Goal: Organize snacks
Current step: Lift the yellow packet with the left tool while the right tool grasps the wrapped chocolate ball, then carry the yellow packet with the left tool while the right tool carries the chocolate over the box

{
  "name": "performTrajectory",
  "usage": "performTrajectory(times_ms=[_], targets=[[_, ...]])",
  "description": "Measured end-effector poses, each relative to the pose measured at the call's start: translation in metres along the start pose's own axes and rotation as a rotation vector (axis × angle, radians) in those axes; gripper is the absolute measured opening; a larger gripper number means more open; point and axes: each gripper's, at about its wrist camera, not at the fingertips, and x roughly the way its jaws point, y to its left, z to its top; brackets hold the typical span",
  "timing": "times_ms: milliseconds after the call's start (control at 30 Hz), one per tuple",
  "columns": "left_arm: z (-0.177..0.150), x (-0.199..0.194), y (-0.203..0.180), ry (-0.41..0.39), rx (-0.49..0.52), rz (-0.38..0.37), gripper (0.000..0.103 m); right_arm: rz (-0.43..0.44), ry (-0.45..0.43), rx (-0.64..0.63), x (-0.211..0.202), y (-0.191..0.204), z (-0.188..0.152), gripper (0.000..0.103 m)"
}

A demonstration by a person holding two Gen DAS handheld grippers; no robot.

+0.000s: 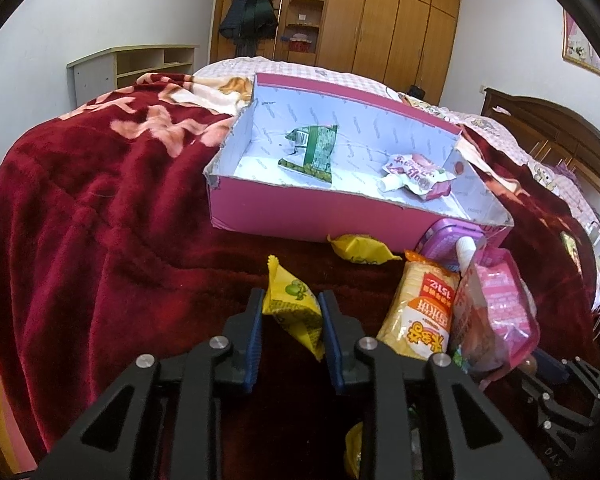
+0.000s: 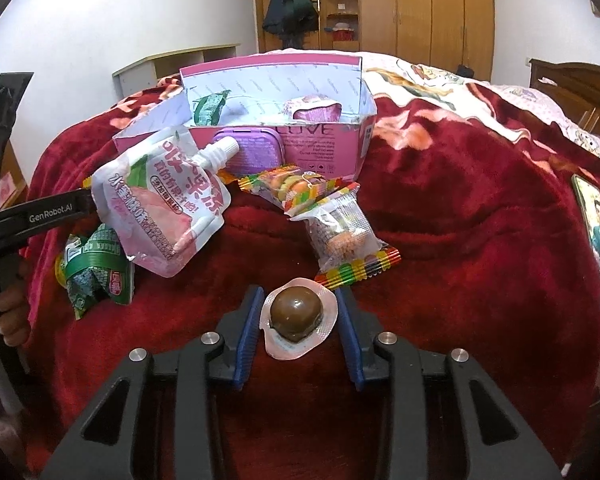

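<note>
Red plush blanket (image 1: pixel 100 208) covers bed (wooden wardrobe (image 1: pixel 396 20) behind).

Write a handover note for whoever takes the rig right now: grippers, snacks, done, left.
Left gripper: shut on a yellow sachet with a green fruit print.
Right gripper: shut around a brown ball snack in a clear round blister.
Done: a green-and-white packet and a small pink spout pouch lie in the open pink cardboard box.
Left on the red blanket: another yellow sachet, cracker pack, large pink spout pouch, purple tin, two rainbow-edged candy bags, green packet.
</note>
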Motion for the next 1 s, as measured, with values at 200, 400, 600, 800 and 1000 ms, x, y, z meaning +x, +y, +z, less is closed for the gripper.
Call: performTrajectory(times_ms=[200,400,600,800,1000], targets=[[0.0,-0.007,0.001,-0.01,-0.002,-0.014,0.027,0.015,-0.018,-0.008,-0.008,0.005,0.002,0.037],[0.002,-0.017,-0.001,-0.03,0.012,-0.023,0.027,0.065,-0.028,0.003,-0.015,0.01,0.004,0.037],[0.005,-0.028,-0.005,-0.047,0.024,-0.034,0.027,0.104,-0.04,0.012,-0.022,0.012,0.01,0.037],[0.009,-0.035,-0.01,-0.054,0.037,-0.06,0.027,0.145,-0.062,0.04,-0.029,0.007,0.022,0.036],[0.014,-0.04,-0.015,-0.065,0.054,-0.08,0.027,0.174,-0.086,0.051,-0.034,0.002,0.039,0.036]])
